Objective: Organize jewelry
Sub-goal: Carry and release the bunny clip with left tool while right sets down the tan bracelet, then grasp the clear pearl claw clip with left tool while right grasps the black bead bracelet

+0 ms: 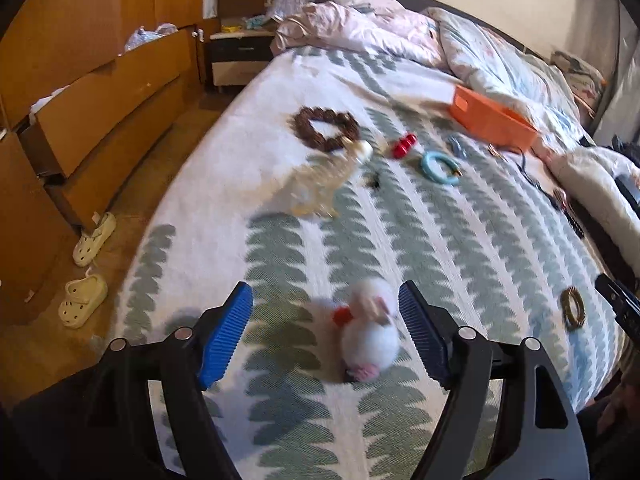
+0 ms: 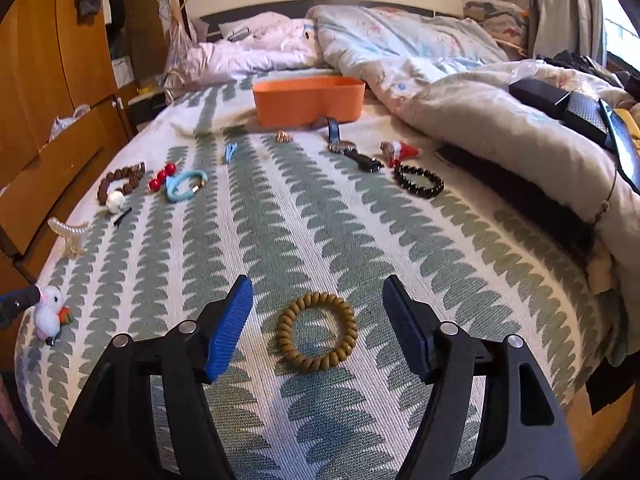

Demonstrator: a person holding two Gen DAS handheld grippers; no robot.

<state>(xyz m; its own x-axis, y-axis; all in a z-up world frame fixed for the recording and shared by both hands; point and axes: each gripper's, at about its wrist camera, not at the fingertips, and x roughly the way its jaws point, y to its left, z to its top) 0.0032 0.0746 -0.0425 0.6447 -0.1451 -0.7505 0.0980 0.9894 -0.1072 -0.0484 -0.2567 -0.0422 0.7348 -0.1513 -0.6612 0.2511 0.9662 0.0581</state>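
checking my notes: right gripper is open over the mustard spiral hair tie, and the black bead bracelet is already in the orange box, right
Not quite. The black bead bracelet lies on the bedspread, outside the orange box, as the right wrist view shows. The right gripper is open over the mustard spiral hair tie.

A home bedroom: a made bed [image 2: 320, 240], rumpled duvet [image 2: 420, 52], wooden wardrobe [image 1: 80, 60], nightstand [image 1: 236, 56] and slippers [image 1: 86, 276].

Left gripper [image 1: 326, 330] angled down, jaws spread wide, blue pads [image 1: 226, 336] clear of anything between them. Right gripper [image 2: 318, 326] same pose: tilted down, jaws apart, nothing clamped. Left fingertip also visible at the edge of the right wrist view.
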